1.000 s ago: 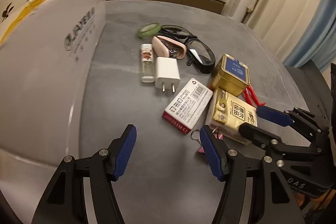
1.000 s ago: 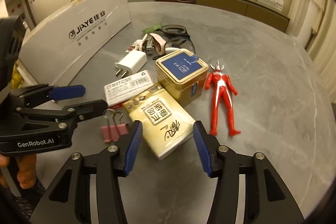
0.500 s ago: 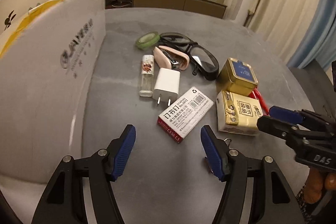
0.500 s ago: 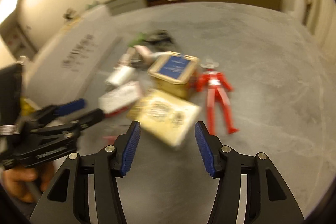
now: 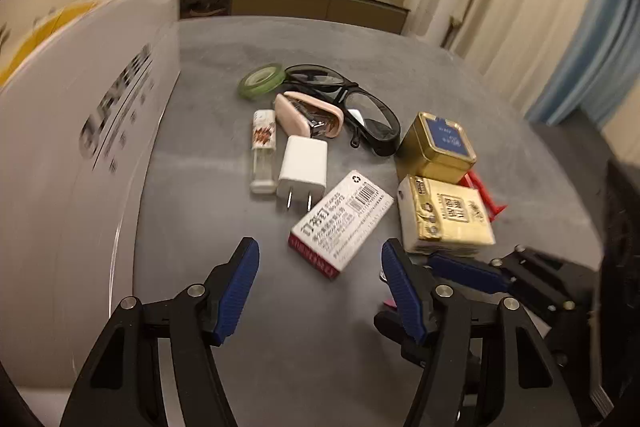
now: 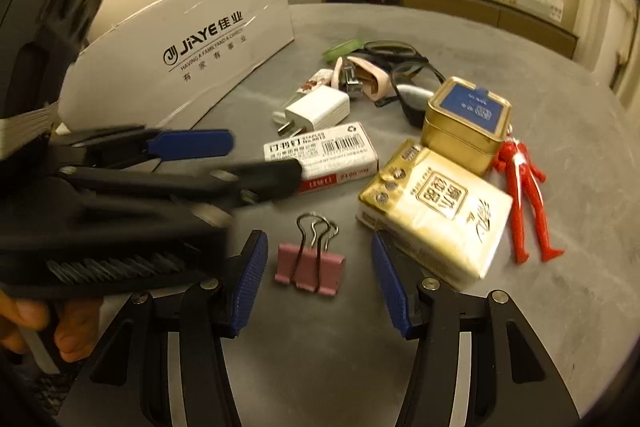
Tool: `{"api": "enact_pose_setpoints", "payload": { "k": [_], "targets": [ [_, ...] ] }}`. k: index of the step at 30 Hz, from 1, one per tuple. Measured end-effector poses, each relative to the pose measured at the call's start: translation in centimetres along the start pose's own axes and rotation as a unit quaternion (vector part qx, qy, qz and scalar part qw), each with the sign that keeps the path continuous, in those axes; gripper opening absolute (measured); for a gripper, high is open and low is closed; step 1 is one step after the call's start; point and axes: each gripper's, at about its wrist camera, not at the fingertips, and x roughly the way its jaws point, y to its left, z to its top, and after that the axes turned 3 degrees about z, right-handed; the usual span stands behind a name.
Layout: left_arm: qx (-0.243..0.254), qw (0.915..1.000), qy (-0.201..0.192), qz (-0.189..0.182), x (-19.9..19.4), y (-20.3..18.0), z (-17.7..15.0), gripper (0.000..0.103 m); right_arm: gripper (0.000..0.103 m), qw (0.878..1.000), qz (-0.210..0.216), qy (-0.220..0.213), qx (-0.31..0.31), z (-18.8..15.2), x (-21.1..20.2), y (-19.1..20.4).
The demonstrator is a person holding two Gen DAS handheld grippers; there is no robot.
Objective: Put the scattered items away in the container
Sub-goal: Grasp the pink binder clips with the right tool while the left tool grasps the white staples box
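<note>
A pink binder clip [image 6: 310,269] lies on the grey table between the open fingers of my right gripper [image 6: 318,273], untouched. My left gripper [image 5: 318,279] is open just short of the white staple box [image 5: 340,221], and it also crosses the right wrist view [image 6: 256,163] at the left, over that box [image 6: 322,153]. Beyond lie a gold tissue pack [image 6: 434,205], a gold tin [image 6: 466,123], a red figure [image 6: 524,187], a white charger [image 5: 302,167], a small bottle [image 5: 263,149], a pink stapler [image 5: 308,115], black glasses [image 5: 360,109] and green tape [image 5: 262,79]. The white cardboard box [image 5: 80,147] stands at the left.
A sideboard [image 5: 304,1] with small objects runs along the far wall, and curtains [image 5: 520,19] hang at the right. A hand [image 6: 48,323] holds the left gripper. Bare tabletop [image 6: 560,87] stretches to the right of the items.
My right gripper has swung left and down from the tissue pack to straddle the pink binder clip. My left gripper has edged forward toward the staple box.
</note>
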Motion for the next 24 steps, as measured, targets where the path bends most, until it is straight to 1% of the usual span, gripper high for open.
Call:
{"api": "enact_pose_setpoints", "payload": {
  "k": [1, 2, 3, 7, 8, 10, 11, 13, 15, 16, 18, 19, 20, 24],
  "targets": [
    [0.017, 0.9998, 0.002, 0.004, 0.4, -0.4, 0.1, 0.065, 0.051, 1.000, -0.006, 0.000, 0.002, -0.1, 0.0, -0.1],
    [0.030, 0.9995, 0.004, 0.009, 0.8, -0.8, 0.2, 0.065, 0.041, 1.000, -0.013, -0.001, 0.003, -0.2, 0.0, -0.3],
    [0.040, 0.9991, 0.006, 0.015, 1.2, -0.9, 0.2, 0.065, 0.036, 1.000, -0.018, -0.001, 0.006, -0.5, -0.2, -0.5],
    [0.050, 0.9984, 0.008, 0.026, 2.5, -1.0, 0.5, 0.065, 0.036, 0.999, -0.017, -0.002, 0.037, -1.1, -1.8, -2.4],
    [0.051, 0.9984, 0.008, 0.025, 2.6, -1.0, 0.6, 0.062, 0.036, 0.999, -0.017, -0.003, 0.043, -1.2, -2.1, -2.9],
    [0.050, 0.9985, 0.008, 0.021, 2.6, -1.0, 0.7, 0.051, 0.036, 0.998, -0.012, -0.003, 0.056, -1.3, -2.6, -3.7],
    [0.052, 0.9984, 0.008, 0.021, 2.7, -1.1, 0.8, 0.047, 0.036, 0.998, -0.010, -0.002, 0.060, -1.3, -2.6, -3.9],
    [0.054, 0.9983, 0.007, 0.021, 2.6, -1.1, 0.9, 0.047, 0.037, 0.998, -0.005, -0.003, 0.067, -1.5, -2.8, -4.1],
    [0.060, 0.9978, 0.009, 0.027, 2.9, -1.3, 0.9, 0.055, 0.037, 0.998, -0.008, -0.006, 0.062, -1.6, -2.9, -4.0],
    [0.063, 0.9975, 0.009, 0.031, 3.1, -1.4, 0.9, 0.061, 0.037, 0.998, -0.012, -0.007, 0.055, -1.5, -2.8, -3.8],
    [0.067, 0.9973, 0.007, 0.028, 3.3, -1.7, 1.0, 0.061, 0.036, 0.999, -0.013, -0.005, 0.049, -1.5, -2.7, -3.6],
    [0.066, 0.9974, 0.004, 0.028, 3.3, -1.7, 1.0, 0.048, 0.036, 0.999, -0.010, -0.003, 0.051, -1.5, -2.6, -3.5],
    [0.063, 0.9977, 0.005, 0.024, 3.3, -1.7, 1.1, 0.042, 0.036, 0.998, -0.004, -0.003, 0.056, -1.5, -2.8, -3.6],
    [0.038, 0.9992, 0.008, 0.008, 2.6, -1.1, 1.2, 0.040, 0.035, 0.997, 0.013, -0.009, 0.069, -1.6, -3.7, -3.8]
  ]
}}
